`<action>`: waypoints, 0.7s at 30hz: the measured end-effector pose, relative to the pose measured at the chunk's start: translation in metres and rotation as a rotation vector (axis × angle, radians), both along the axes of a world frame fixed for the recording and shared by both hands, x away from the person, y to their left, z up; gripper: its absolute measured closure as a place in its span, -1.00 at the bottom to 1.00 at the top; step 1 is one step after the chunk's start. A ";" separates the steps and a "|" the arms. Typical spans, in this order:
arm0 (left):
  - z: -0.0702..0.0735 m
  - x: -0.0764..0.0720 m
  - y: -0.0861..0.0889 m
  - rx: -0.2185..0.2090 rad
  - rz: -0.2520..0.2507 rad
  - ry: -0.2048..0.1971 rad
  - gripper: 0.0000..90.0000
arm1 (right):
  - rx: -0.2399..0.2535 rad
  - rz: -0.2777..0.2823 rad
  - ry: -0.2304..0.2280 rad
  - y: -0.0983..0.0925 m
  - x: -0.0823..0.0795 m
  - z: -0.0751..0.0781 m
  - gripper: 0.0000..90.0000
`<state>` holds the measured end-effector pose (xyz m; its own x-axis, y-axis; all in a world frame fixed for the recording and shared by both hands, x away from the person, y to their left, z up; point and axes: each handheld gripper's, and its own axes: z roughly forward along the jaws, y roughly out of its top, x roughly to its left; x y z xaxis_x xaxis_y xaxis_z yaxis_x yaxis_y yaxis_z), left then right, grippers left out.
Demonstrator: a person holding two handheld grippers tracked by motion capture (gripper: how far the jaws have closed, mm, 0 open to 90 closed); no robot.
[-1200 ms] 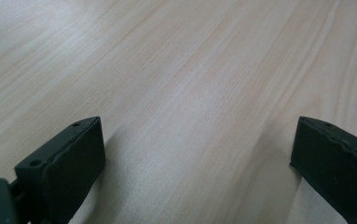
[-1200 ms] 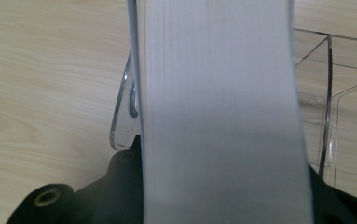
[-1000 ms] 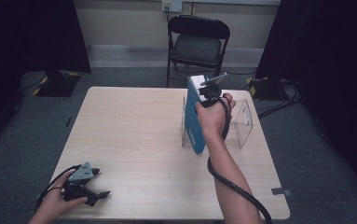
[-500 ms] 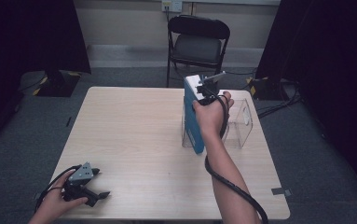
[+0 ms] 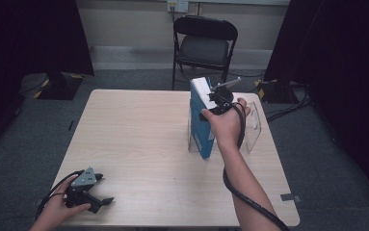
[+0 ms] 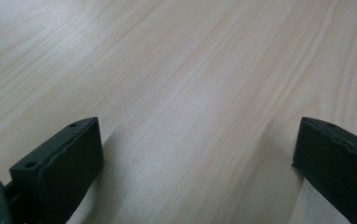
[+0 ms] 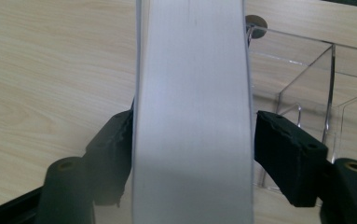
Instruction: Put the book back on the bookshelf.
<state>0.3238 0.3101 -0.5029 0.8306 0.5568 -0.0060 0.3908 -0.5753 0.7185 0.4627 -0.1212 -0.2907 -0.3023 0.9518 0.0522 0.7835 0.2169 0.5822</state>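
Note:
A blue book (image 5: 200,126) stands upright on its edge at the left end of a clear acrylic stand (image 5: 252,129) on the right half of the table. My right gripper (image 5: 211,97) comes down on the book's top, jaws on either cover. In the right gripper view the white page edge of the book (image 7: 192,116) runs between both black pads (image 7: 283,149), which press its sides, and the clear stand (image 7: 306,79) lies just to the right. My left gripper (image 5: 101,203) lies at the table's front left corner, open over bare wood (image 6: 197,140).
The light wooden table (image 5: 138,134) has wide free room between the two grippers. A black folding chair (image 5: 205,43) stands beyond the far edge. Cables and dark curtains lie around the table on the grey floor.
My right hand has shifted only slightly on top of the book, which stays upright in the stand. The left gripper has not moved.

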 end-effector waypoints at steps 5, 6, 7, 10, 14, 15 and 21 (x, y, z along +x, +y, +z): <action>0.000 0.000 0.000 0.001 0.000 0.000 -0.98 | 0.008 0.023 -0.017 -0.007 -0.011 0.001 -0.46; 0.000 0.000 0.000 0.001 0.000 0.000 -0.98 | 0.009 0.024 -0.024 -0.010 -0.014 0.001 -0.48; 0.000 0.000 0.000 0.001 0.000 0.000 -0.98 | 0.011 0.029 -0.031 -0.011 -0.016 0.001 -0.50; 0.000 0.000 0.000 -0.002 0.002 0.005 -0.98 | 0.015 0.057 -0.042 -0.015 -0.023 -0.002 -0.53; 0.000 0.000 0.000 -0.003 0.002 0.006 -0.98 | 0.019 0.078 -0.056 -0.019 -0.030 -0.009 -0.58; 0.000 0.000 0.000 -0.003 0.002 0.005 -0.98 | 0.024 0.088 -0.060 -0.020 -0.032 -0.010 -0.58; -0.001 -0.001 -0.001 -0.011 0.007 0.006 -0.98 | 0.014 0.142 -0.079 -0.017 -0.042 -0.019 -0.62</action>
